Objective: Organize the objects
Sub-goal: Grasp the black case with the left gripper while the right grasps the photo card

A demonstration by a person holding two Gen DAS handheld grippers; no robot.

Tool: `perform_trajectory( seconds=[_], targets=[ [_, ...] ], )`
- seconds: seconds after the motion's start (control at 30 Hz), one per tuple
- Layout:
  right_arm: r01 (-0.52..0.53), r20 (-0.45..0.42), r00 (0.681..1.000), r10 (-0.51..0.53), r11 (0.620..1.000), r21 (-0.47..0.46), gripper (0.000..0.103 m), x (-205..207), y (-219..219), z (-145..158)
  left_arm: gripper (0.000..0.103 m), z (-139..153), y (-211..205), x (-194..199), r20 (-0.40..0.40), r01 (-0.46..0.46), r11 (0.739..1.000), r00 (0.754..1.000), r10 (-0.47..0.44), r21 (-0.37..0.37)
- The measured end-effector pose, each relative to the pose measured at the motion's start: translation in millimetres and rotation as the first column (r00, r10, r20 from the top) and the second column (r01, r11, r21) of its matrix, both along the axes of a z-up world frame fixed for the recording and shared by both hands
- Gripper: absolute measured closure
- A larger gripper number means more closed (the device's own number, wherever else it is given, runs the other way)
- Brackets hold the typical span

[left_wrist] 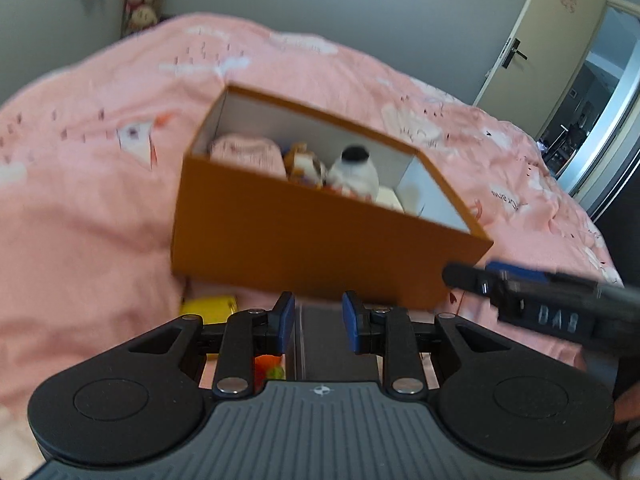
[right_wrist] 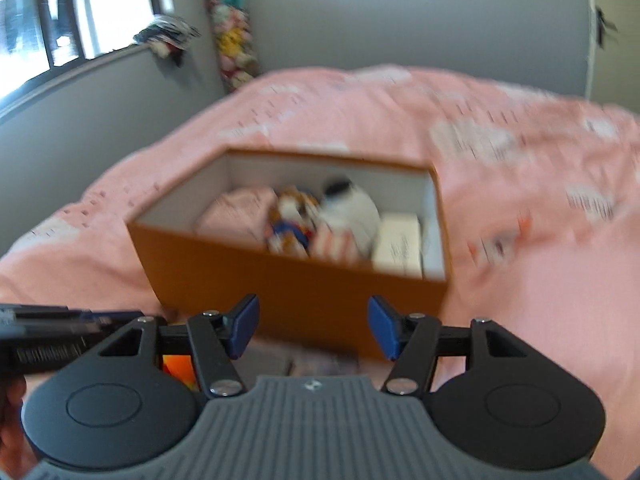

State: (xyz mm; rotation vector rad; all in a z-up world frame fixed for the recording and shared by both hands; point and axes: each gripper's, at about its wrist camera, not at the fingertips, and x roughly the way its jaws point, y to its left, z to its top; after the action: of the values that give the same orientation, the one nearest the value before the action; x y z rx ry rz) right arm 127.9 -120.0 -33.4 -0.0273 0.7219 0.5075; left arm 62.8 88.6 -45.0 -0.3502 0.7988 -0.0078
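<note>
yellow item (left_wrist: 208, 307): on the pink bedspread (left_wrist: 80, 220), just left of the left gripper, near the box's front wall
left gripper (left_wrist: 319, 316): jaws parted a little, gripping nothing, dark flat thing (left_wrist: 336, 336) right below
orange box (left_wrist: 320, 248): mid-bed, already holding soft toys (left_wrist: 354, 170)
right gripper (right_wrist: 313, 326): spread wide, empty
tip: probably slow down, centre over one loose piece before closing

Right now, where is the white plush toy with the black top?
The white plush toy sits inside the orange box on the pink bed, between a colourful toy and a white packet.
</note>
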Motion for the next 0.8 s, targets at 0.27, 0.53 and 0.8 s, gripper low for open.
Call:
perform_trajectory(
  seconds=[0.27,0.53,0.8],
  targets=[
    [0.061,-0.145,0.988,-0.059,0.998,0.003,0.041,11,-10,-46,0.059,-32,15,-1,-0.024,-0.023,0.999,0.999,0.022,-0.030],
    [0.064,-0.224,0.972,-0.065,0.998,-0.009,0.042,20,-9,-69,0.051,-49,19,6,-0.032,-0.008,0.996,0.999,0.005,-0.088],
    [0.065,-0.360,0.932,-0.048,0.997,0.036,0.046,34,-13,-98,0.041,-52,16,11,-0.022,0.007,0.994,1.000,-0.009,-0.110]
  ],
)
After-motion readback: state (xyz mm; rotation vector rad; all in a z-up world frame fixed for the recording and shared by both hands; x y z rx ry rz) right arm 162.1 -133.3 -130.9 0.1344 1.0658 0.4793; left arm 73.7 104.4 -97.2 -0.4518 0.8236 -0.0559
